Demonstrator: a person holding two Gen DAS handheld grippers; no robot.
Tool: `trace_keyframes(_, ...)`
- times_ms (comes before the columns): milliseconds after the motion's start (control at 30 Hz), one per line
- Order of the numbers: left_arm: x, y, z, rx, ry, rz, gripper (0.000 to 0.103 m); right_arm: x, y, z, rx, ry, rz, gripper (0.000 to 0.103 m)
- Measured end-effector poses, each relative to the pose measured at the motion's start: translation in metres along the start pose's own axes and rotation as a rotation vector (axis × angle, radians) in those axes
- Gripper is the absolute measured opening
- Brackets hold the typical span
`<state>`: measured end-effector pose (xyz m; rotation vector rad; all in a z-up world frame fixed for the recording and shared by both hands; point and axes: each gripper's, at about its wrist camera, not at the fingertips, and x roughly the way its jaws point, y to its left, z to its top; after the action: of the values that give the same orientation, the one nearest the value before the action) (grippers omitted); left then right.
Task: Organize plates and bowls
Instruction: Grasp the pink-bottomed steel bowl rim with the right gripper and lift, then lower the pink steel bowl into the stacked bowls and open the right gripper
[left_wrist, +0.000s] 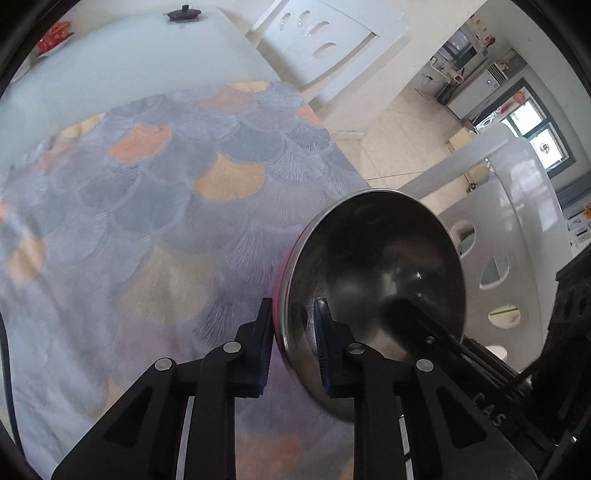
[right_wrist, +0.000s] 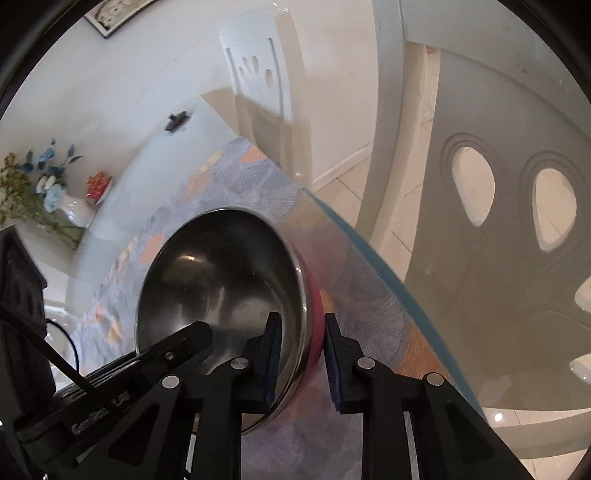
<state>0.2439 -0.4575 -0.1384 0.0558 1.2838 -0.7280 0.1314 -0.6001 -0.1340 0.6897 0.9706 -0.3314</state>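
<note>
Two grippers clamp one stainless-steel bowl with a pink outer shell (left_wrist: 373, 280), which sits at the edge of the desk on a fan-patterned blue and peach cloth (left_wrist: 155, 192). The left gripper (left_wrist: 293, 347) pinches the bowl's rim on one side, the right gripper (right_wrist: 301, 363) the opposite side, fingers closed on the wall. Lifting well likely means raising both hands together, keeping the rim level. Lettering on the gripper bodies is too blurred to read.

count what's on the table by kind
bowl: 1
lid: 1
vase of flowers: 1
red packet: 1
cloth: 1
total: 5
</note>
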Motion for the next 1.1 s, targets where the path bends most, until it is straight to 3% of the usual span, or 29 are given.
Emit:
trace_keyframes(333,-0.080,0.014,-0.057,-0.035,-0.096,0.028,0.018,-0.047,0.039,-0.045,-0.060,0.030,0.043,0.019)
trace_keyframes(867,-0.253,0.048,-0.171,-0.147,-0.388,0.073,0.018,-0.157,0.148,-0.128,-0.251,-0.027,0.188,0.019)
trace_keyframes(1100,-0.327,0.070,-0.218,-0.164,-0.491,0.134,0.018,-0.194,0.202,-0.175,-0.320,-0.034,0.249,0.020)
